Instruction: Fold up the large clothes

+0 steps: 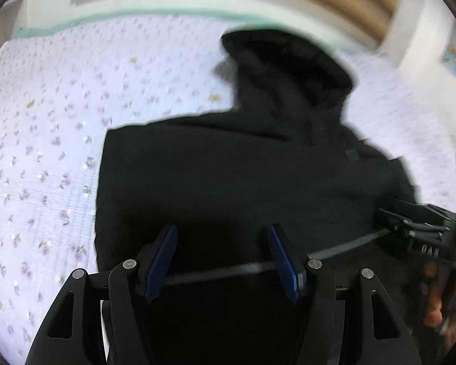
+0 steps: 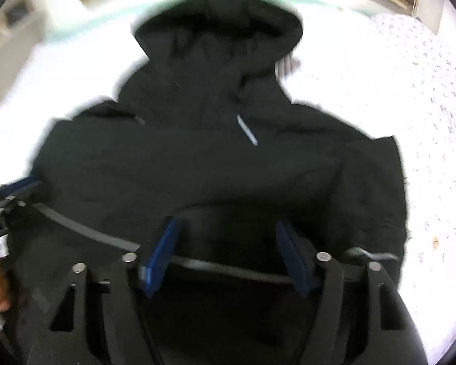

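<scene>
Black hooded jacket [image 2: 215, 164] is lying flat on the floral quilted bed [image 1: 45, 140]; left gripper [image 1: 222, 261] and right gripper [image 2: 225, 255], both spread wide, are hovering over its hem, needing even grips.

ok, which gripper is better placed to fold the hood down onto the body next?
Right, tentatively. Its open gripper faces the hood almost straight ahead over the black hoodie. From the left gripper, also open, the hood sits off to the right.
</scene>
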Demonstrator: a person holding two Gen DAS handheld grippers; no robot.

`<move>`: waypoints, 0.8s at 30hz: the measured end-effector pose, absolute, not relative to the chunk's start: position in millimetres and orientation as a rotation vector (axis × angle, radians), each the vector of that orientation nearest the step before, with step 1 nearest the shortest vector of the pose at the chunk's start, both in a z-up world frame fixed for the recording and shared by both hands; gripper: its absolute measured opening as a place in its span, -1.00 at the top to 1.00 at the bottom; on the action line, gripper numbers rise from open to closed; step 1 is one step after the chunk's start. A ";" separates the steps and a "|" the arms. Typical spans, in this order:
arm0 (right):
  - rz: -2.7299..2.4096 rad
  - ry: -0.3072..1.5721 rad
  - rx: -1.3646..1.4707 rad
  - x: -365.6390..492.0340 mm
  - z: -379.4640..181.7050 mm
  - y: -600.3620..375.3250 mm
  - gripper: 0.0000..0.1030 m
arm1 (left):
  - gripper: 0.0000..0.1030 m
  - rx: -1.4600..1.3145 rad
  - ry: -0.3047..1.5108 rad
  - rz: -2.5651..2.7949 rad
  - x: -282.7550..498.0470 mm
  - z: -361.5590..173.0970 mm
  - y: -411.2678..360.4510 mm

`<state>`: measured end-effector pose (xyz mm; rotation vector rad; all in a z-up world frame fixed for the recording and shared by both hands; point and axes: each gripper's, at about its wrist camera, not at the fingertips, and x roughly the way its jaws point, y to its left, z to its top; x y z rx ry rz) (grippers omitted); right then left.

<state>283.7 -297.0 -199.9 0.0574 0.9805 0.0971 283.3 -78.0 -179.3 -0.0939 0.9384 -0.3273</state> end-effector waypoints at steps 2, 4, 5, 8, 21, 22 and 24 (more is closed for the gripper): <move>0.107 0.888 0.064 253.9 -180.3 -316.6 -0.34 | -0.24 -0.108 0.863 -0.367 257.5 -161.5 -65.7; 0.071 0.865 0.026 234.3 -176.9 -339.3 -0.27 | -0.24 -0.105 0.841 -0.353 244.5 -158.0 -57.4; 0.058 0.882 0.013 229.7 -183.1 -346.2 -0.18 | -0.24 -0.111 0.856 -0.348 242.2 -161.2 -53.9; 0.037 0.986 -0.027 229.5 -220.3 -354.7 0.01 | -0.23 -0.140 1.016 -0.327 256.9 -205.4 -41.6; 0.020 0.813 -0.064 200.9 -244.8 -347.8 -0.01 | -0.24 -0.150 0.868 -0.369 228.3 -217.4 -40.1; 0.015 0.817 -0.070 201.1 -244.4 -346.8 -0.01 | -0.24 -0.144 0.875 -0.367 231.0 -216.9 -41.0; 0.010 0.844 -0.082 207.9 -242.2 -342.7 -0.01 | -0.24 -0.131 0.896 -0.366 234.9 -215.1 -43.7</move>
